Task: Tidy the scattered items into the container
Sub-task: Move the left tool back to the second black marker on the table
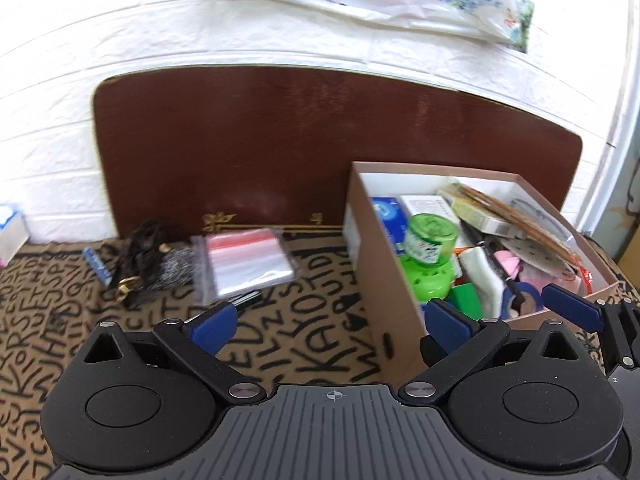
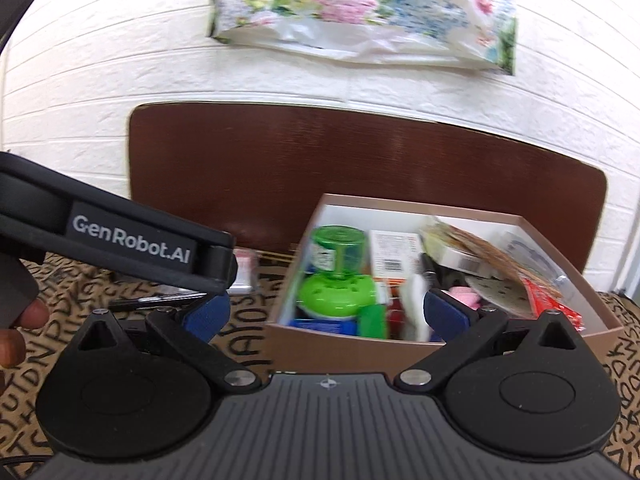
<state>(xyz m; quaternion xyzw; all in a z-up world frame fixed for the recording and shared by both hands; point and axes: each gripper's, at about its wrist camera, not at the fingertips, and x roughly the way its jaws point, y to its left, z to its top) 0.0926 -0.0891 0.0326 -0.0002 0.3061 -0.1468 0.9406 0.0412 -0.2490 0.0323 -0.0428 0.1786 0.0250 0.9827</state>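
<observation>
1. The left gripper has its blue fingers spread wide with nothing between them; it hangs above the letter-patterned cloth that covers the desk, just beside the box's left wall.
2. The right gripper is also spread wide and holds nothing; it sits over the near wall of the cardboard box.
3. In the right wrist view the left gripper's black body, lettered "GenRobot.AI", crosses the left side, with the person's fingers gripping it.
4. The box stands at the desk's back right, against the brown board leaning on the white brick wall.
5. Inside the box lie a green bottle on a green round base, a blue packet, white cartons and pink things, all crowded together.
6. Outside the box, toward the desk's back left, lie a stack of clear zip bags with red strips, a grey metal scourer touching its left edge, a tangled black cord and a small blue stick.
7. A floral plastic bag hangs on the wall above.
</observation>
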